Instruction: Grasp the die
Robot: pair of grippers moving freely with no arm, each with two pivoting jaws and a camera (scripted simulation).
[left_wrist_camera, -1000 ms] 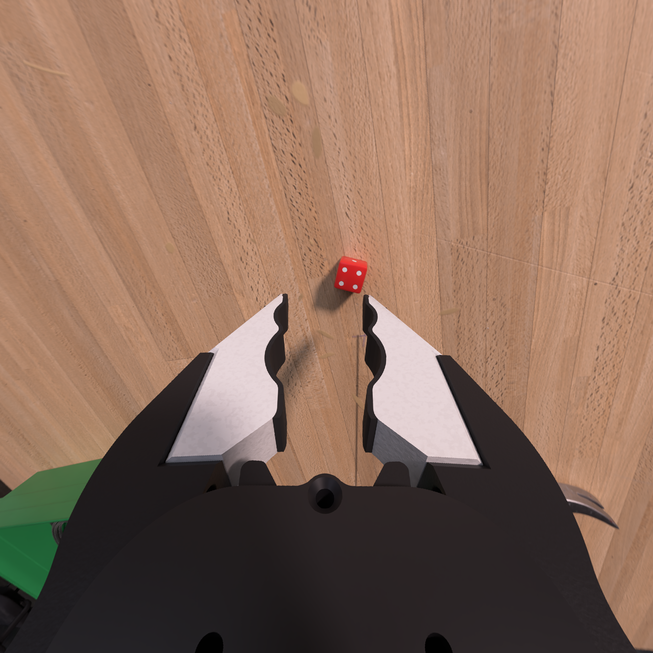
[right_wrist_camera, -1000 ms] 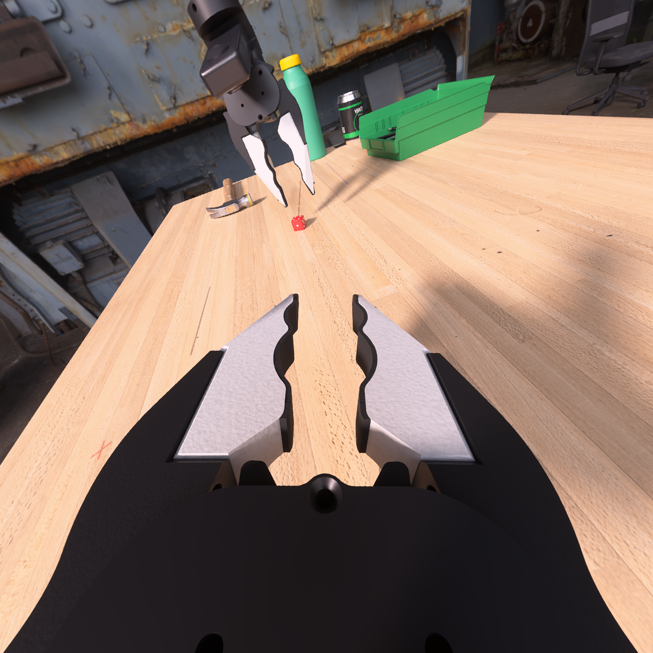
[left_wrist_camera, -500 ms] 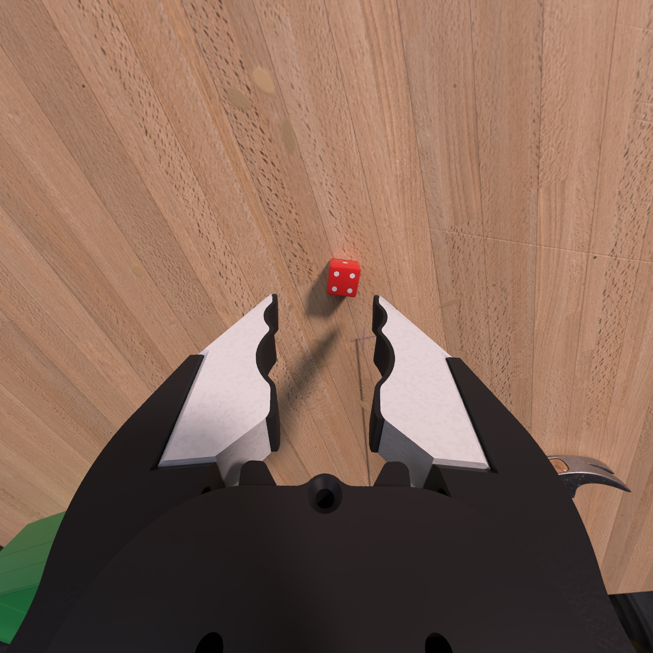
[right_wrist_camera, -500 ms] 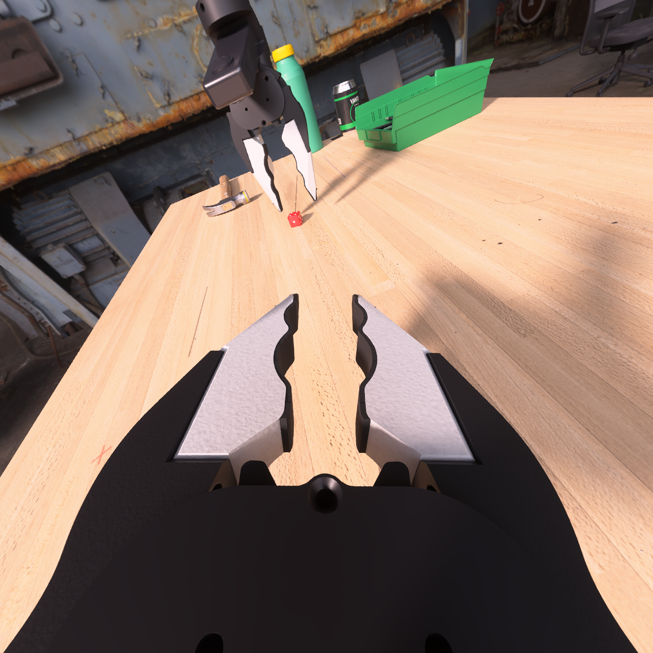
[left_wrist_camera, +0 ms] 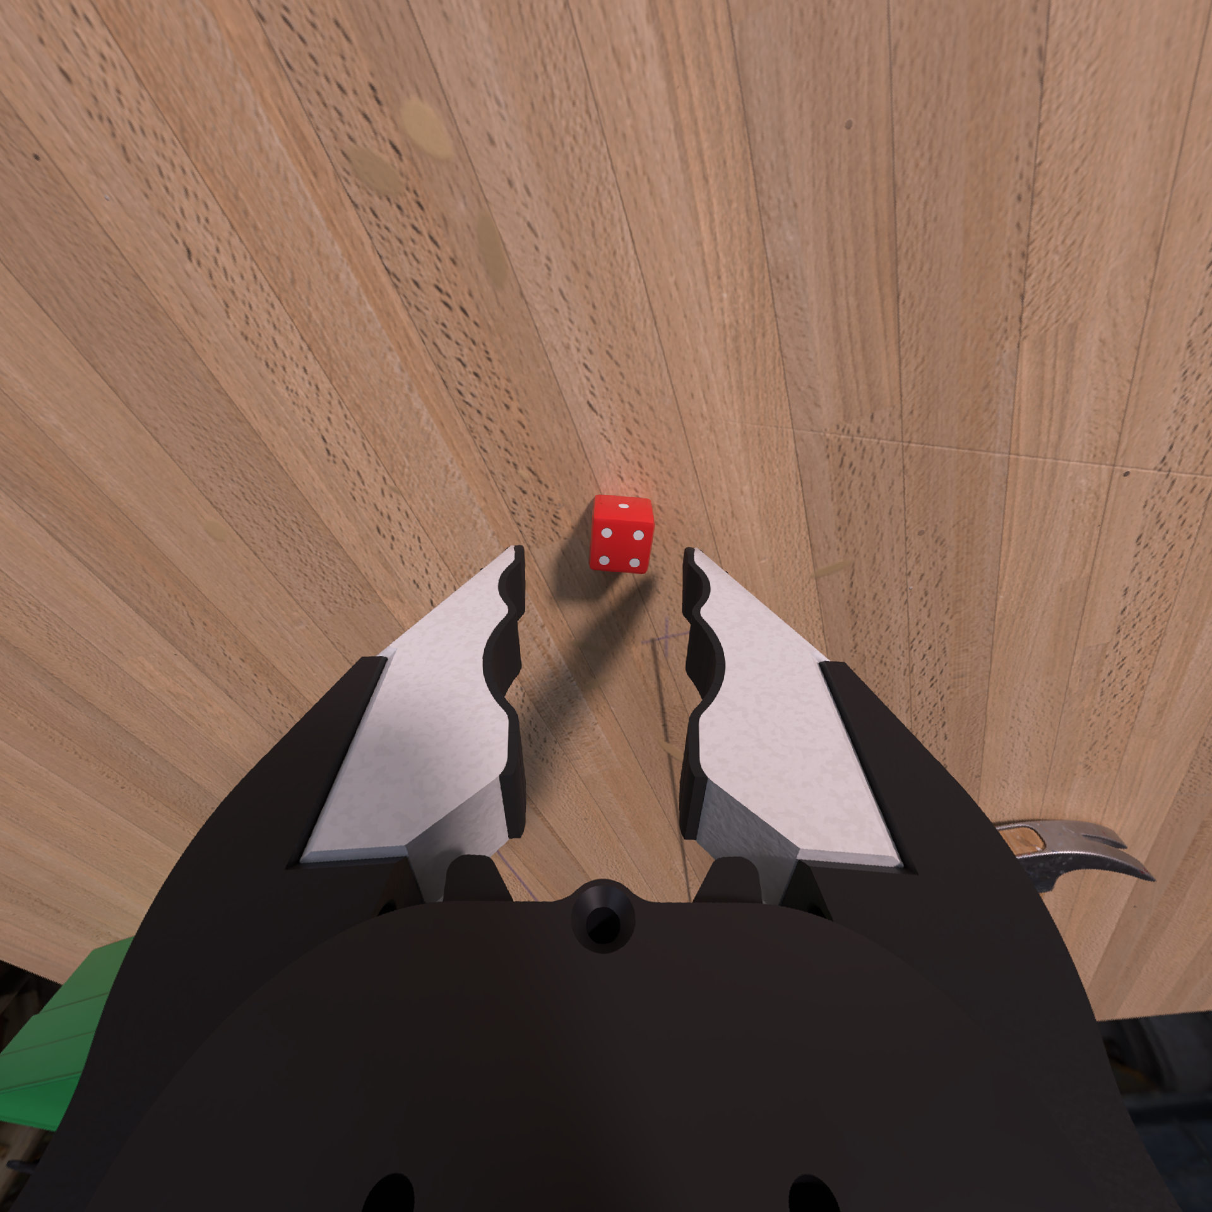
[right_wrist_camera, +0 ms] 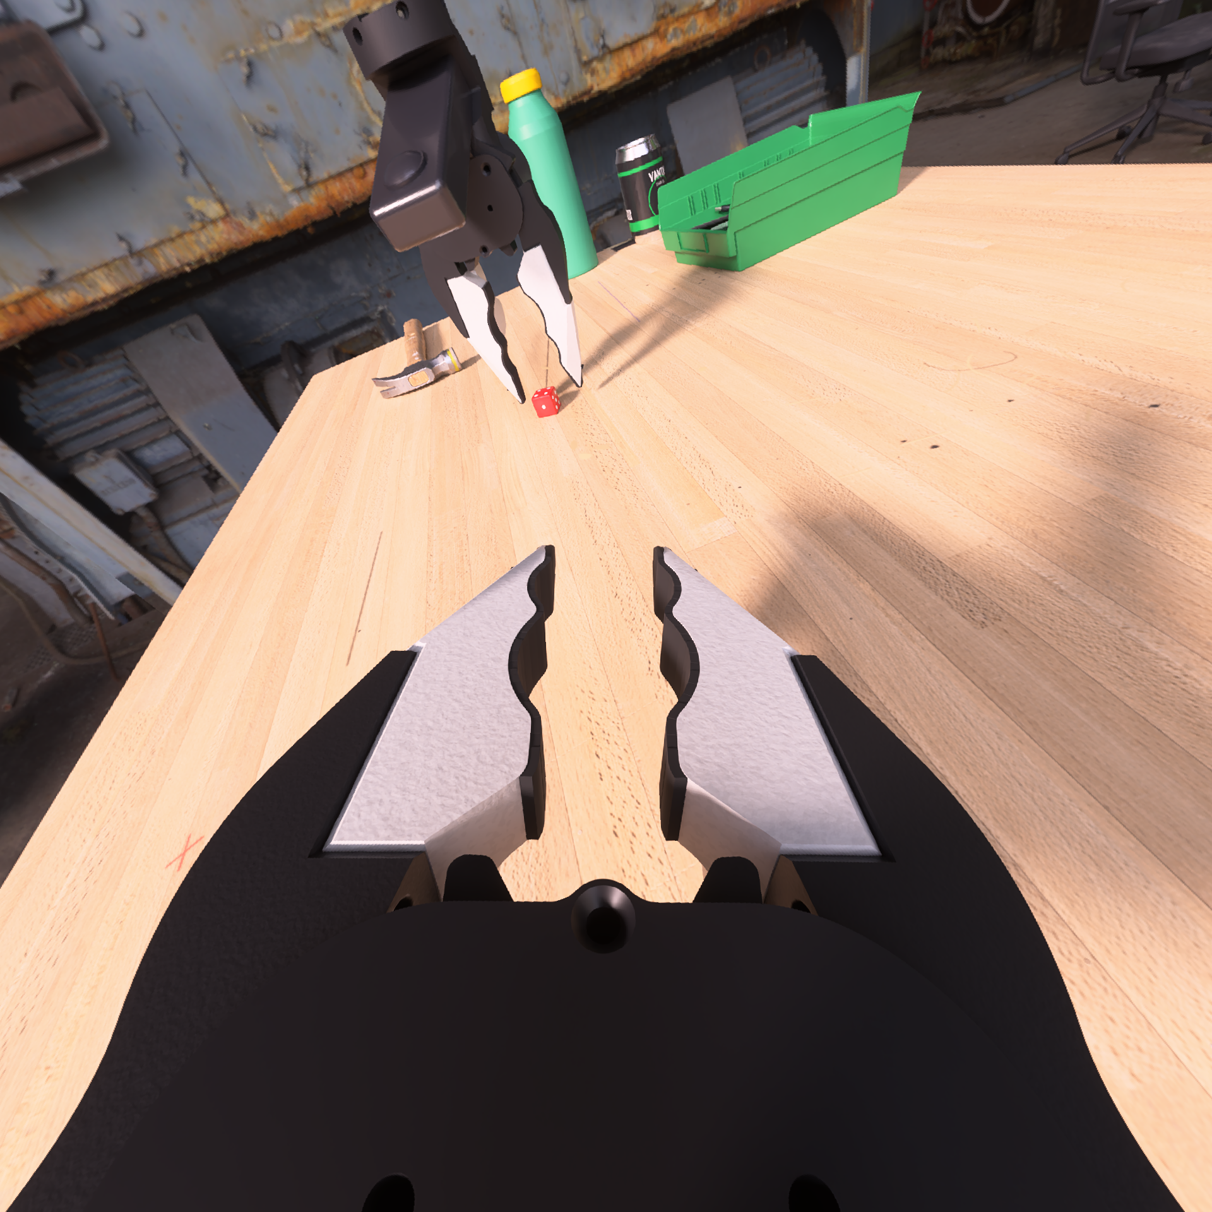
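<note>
A small red die (left_wrist_camera: 620, 534) with white pips lies on the wooden table (left_wrist_camera: 918, 262). My left gripper (left_wrist_camera: 603, 557) is open and points down at it, with the die just past the fingertips and in line with the gap. In the right wrist view the die (right_wrist_camera: 545, 401) sits far off, with the left gripper (right_wrist_camera: 549, 391) hanging over it, tips on either side and slightly above. My right gripper (right_wrist_camera: 603, 554) is open and empty, low over the near part of the table (right_wrist_camera: 918, 525).
A claw hammer (right_wrist_camera: 416, 372) lies left of the die near the table's far edge; its head shows in the left wrist view (left_wrist_camera: 1069, 849). A green bottle (right_wrist_camera: 549, 174), a dark can (right_wrist_camera: 639, 185) and a green bin (right_wrist_camera: 787, 187) stand at the far end.
My left gripper has opened wider and come down closer to the die, which now lines up with the gap. The right gripper has stayed in place.
</note>
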